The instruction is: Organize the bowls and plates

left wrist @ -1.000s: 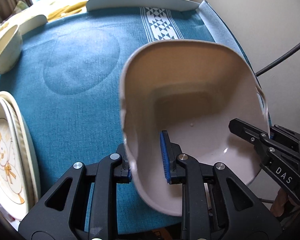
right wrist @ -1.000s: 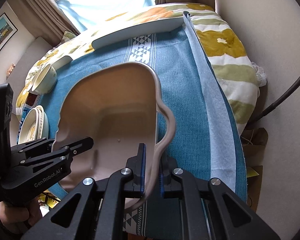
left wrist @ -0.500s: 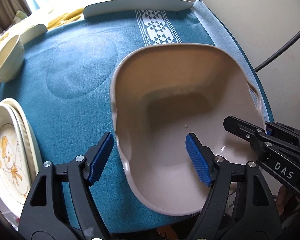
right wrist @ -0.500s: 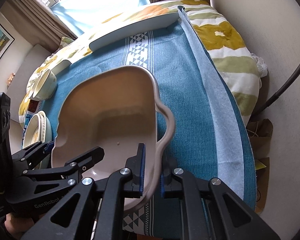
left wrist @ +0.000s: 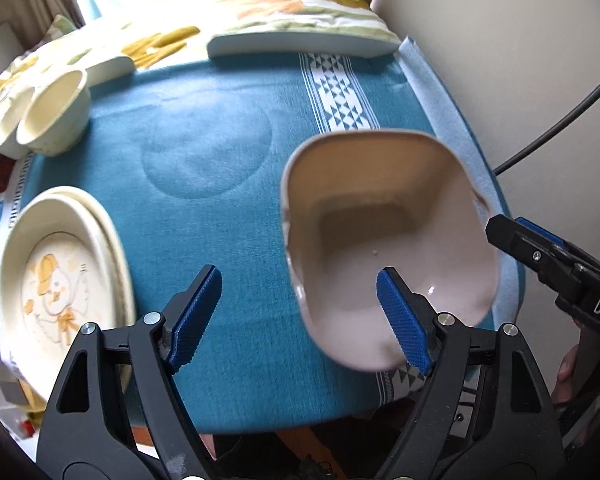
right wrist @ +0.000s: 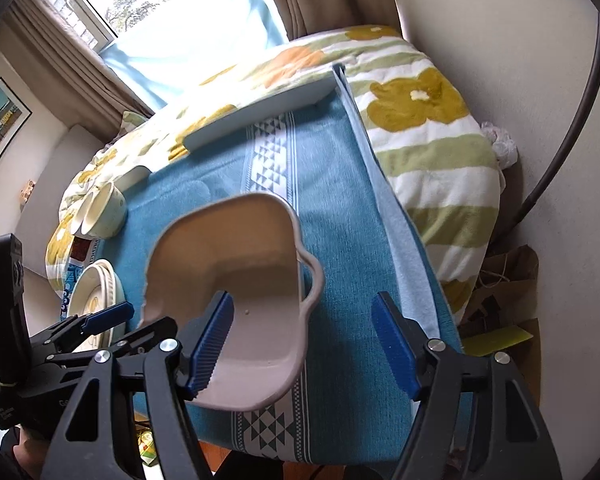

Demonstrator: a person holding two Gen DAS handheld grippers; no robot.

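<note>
both tools, left tool (left wrist: 298,312) and right tool (right wrist: 302,342), are opening, gripping nothing. the beige squarish ceramic dish (left wrist: 388,236) looks heavy, glazed-slippery, chippable; i'd grab its side handle.

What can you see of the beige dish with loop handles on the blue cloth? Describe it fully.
The beige dish is a deep, squarish bowl with rounded corners, glossy like glazed ceramic, with a loop handle on each side. It is empty apart from a tiny speck, and sits upright on the blue cloth near the front edge. The left tongs and right tongs, both opening, straddle its rims without pressing.
</note>
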